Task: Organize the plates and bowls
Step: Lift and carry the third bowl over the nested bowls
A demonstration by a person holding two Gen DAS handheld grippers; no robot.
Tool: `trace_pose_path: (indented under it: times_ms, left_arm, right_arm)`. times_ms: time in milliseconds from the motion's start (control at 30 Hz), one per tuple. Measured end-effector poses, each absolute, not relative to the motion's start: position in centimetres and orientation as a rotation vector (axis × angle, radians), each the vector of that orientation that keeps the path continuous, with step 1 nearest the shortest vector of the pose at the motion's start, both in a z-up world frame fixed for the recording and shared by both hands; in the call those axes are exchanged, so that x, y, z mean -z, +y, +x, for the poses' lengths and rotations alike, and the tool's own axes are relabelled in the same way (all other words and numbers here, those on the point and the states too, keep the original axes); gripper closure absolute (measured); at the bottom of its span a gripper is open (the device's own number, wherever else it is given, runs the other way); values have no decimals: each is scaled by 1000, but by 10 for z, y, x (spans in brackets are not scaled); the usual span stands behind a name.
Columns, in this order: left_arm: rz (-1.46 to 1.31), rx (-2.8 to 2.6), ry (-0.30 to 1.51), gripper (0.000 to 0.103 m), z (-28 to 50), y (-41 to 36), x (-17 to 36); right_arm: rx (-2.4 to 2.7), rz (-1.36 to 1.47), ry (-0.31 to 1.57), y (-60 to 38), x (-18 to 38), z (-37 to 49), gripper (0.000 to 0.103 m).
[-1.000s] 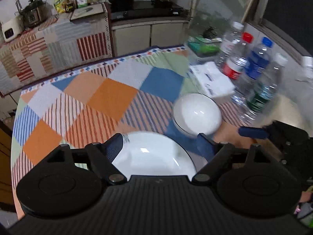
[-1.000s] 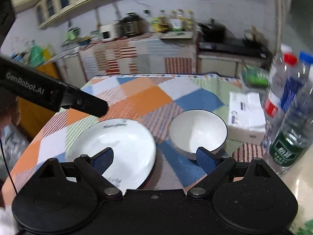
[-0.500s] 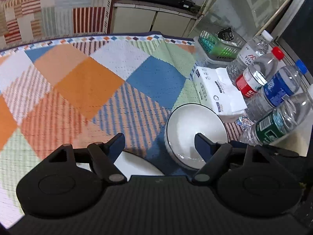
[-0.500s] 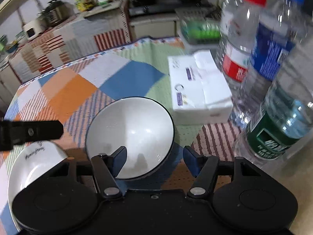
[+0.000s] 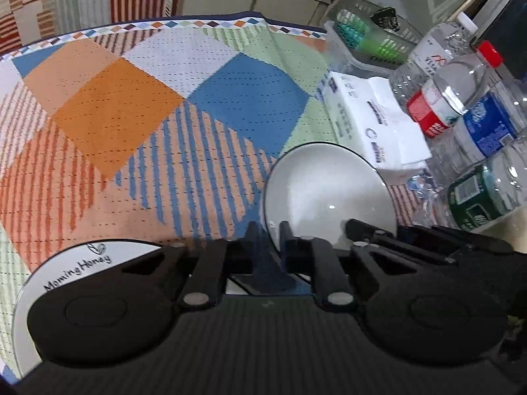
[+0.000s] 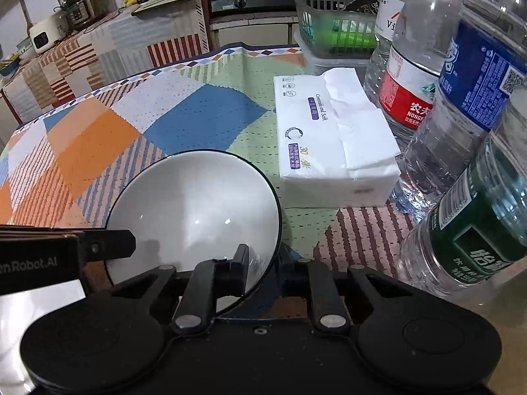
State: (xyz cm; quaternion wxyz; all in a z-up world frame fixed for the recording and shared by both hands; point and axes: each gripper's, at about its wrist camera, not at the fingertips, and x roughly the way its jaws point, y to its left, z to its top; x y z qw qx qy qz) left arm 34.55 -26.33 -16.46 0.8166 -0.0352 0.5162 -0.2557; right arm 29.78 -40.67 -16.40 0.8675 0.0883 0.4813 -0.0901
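A white bowl with a dark rim stands on the checked tablecloth. My left gripper is shut on the bowl's left rim, one finger inside and one outside. In the right wrist view the same bowl fills the middle. My right gripper straddles its near right rim, its jaws closing onto the wall. A white plate printed "Morning Honey" lies flat to the left of the bowl, partly hidden under my left gripper's body. Each view shows the other gripper's fingers at the bowl.
A white tissue pack lies just behind the bowl on the right. Several water bottles stand close along the right edge, with a green basket behind them. A kitchen counter lies beyond the table's far edge.
Both grippers came down and forward onto the bowl, and their wide jaws closed over its rim. The plate slid to the lower left of the left wrist view.
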Motion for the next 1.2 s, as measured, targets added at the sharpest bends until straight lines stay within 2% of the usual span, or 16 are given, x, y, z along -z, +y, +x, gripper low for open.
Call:
trace_pose_path:
  times_ms: [200, 500, 700, 1200]
  left_arm:
    - [43, 568, 1155, 94, 341, -265, 156]
    - [91, 591, 1144, 94, 310, -242, 100]
    - [45, 536, 1237, 94, 284, -217, 81]
    - [88, 552, 1188, 94, 189, -148, 32]
  right_arm:
    - [132, 162, 978, -404, 154, 292, 84]
    - [64, 255, 961, -396, 115, 261, 84]
    - [30, 306, 948, -381, 82, 228, 84]
    - [-101, 270, 965, -330, 39, 150, 83]
